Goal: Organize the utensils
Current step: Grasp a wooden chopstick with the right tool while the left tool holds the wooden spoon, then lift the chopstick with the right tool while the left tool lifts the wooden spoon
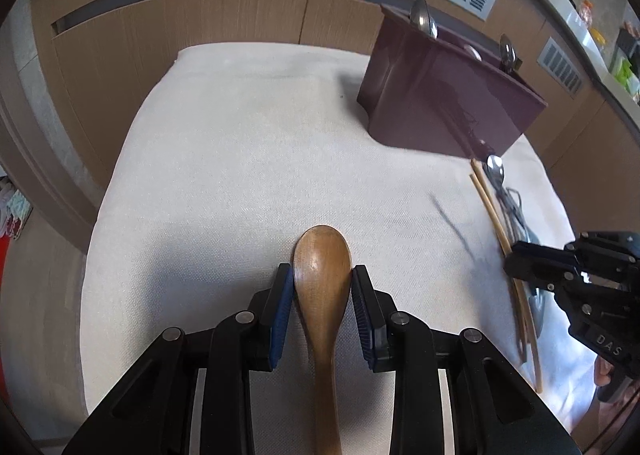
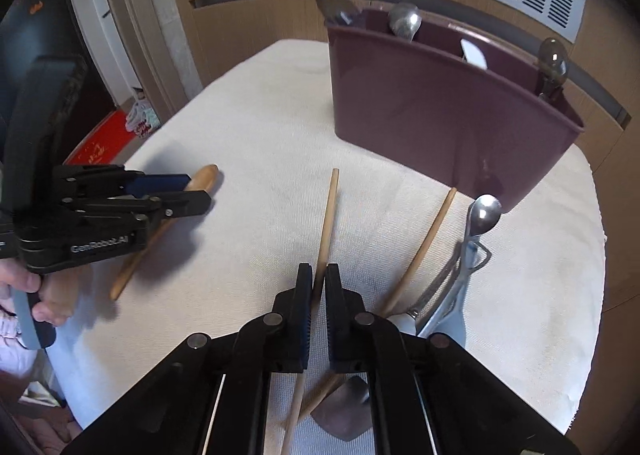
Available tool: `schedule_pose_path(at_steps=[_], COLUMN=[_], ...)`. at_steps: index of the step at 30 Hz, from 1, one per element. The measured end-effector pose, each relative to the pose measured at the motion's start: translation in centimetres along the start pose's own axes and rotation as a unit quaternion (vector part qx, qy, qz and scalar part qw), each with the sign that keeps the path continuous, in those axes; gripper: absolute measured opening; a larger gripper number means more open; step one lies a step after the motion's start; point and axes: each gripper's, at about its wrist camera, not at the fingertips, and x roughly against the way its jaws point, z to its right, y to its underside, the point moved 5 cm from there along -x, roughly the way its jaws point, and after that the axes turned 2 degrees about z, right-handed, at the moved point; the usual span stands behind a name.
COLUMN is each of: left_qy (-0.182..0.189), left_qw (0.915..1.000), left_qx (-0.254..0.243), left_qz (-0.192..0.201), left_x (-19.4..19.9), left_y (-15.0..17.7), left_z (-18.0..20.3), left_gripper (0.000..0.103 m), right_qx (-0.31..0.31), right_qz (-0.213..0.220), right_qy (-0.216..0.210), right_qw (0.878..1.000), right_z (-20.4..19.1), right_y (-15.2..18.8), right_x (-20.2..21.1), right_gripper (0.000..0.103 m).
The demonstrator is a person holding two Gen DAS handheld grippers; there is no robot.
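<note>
**Both grippers clamped on utensils**

Your left gripper (image 1: 322, 279) holds the wooden spoon (image 1: 323, 263) at the bowl, pads against both edges, low in the frame's centre. Your right gripper (image 2: 318, 287) is nearly closed, pinching one chopstick (image 2: 327, 215) at lower centre; the second chopstick (image 2: 424, 247) lies just right of it on the white cloth (image 2: 260, 127). The maroon caddy (image 2: 432, 107) stands upper right with metal spoons in it.
</note>
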Motion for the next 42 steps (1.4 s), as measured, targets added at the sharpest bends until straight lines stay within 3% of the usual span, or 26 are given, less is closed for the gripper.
schedule_pose_path(at_steps=[7, 13, 22, 25, 28, 30, 34, 38, 42], left_qy=[0.012, 0.031, 0.056, 0.062, 0.053, 0.055, 0.058, 0.051, 0.053], left_qw=[0.9972, 0.987, 0.9741, 0.9593, 0.9412, 0.9336, 0.9225, 0.9217, 0.933], left_qx=[-0.019, -0.067, -0.105, -0.124, -0.135, -0.136, -0.12, -0.109, -0.098], left_qz=[0.072, 0.143, 0.192, 0.246, 0.305, 0.327, 0.362, 0.369, 0.342], left_x=[4.4, 9.5, 14.2, 17.9, 21.0, 22.2, 23.2, 21.5, 18.0], left_y=[-1.3, -3.1, -6.8, -10.2, -14.2, -16.3, -20.3, -22.2, -22.5], left_z=[2.6, 7.3, 13.1, 15.1, 16.8, 17.3, 17.1, 16.7, 15.8], left_gripper=[0.03, 0.03, 0.03, 0.03, 0.03, 0.03, 0.03, 0.03, 0.03], right_qx=[-0.034, -0.062, -0.064, -0.053, -0.035, -0.022, -0.005, -0.005, -0.016], right_qz=[0.041, 0.089, 0.166, 0.21, 0.276, 0.314, 0.349, 0.35, 0.333], right_qy=[-0.007, -0.004, 0.023, 0.041, 0.069, 0.082, 0.112, 0.125, 0.121], right_qw=[0.999, 0.994, 0.984, 0.975, 0.958, 0.946, 0.93, 0.929, 0.935], right_z=[1.4, 3.9, 5.2, 5.7, 6.0, 6.2, 6.5, 7.3, 8.4], right_y=[0.2, 0.7, -1.3, -3.6, -7.1, -9.6, -13.0, -15.0, -15.5], right_x=[3.7, 7.8, 13.4, 16.7, 21.5, 24.6, 27.2, 26.7, 23.9], right_gripper=[0.005, 0.005, 0.005, 0.004, 0.004, 0.004, 0.004, 0.004, 0.004])
